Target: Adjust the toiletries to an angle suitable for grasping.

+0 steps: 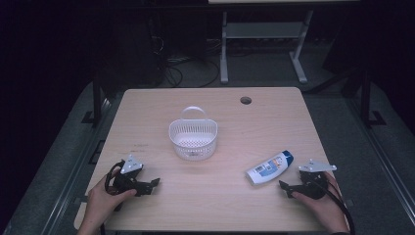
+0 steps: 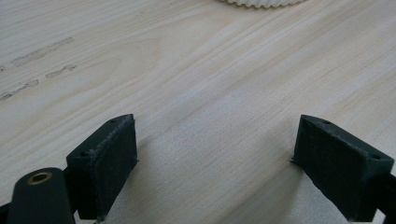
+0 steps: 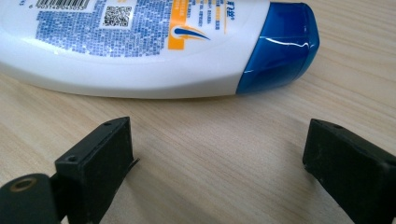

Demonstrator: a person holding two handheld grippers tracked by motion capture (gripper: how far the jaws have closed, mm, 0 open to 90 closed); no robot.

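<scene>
A white shampoo bottle (image 1: 269,167) with a blue cap lies flat on the wooden table (image 1: 215,205), right of centre. In the right gripper view the bottle (image 3: 140,51) lies just beyond the jaws, cap to the right. My right gripper (image 1: 288,186) rests on the table close to the bottle's near side, open and empty; its jaws in the right gripper view (image 3: 217,158) stand wide apart. A white perforated basket (image 1: 193,137) with a handle stands mid-table. My left gripper (image 1: 151,185) rests at the front left, open, with bare wood between its jaws (image 2: 215,154).
The basket's rim (image 2: 261,2) peeks in at the top of the left gripper view. A round cable hole (image 1: 245,100) sits near the table's far edge. Beyond the table are a white desk frame (image 1: 262,44) and floor cables (image 1: 181,68).
</scene>
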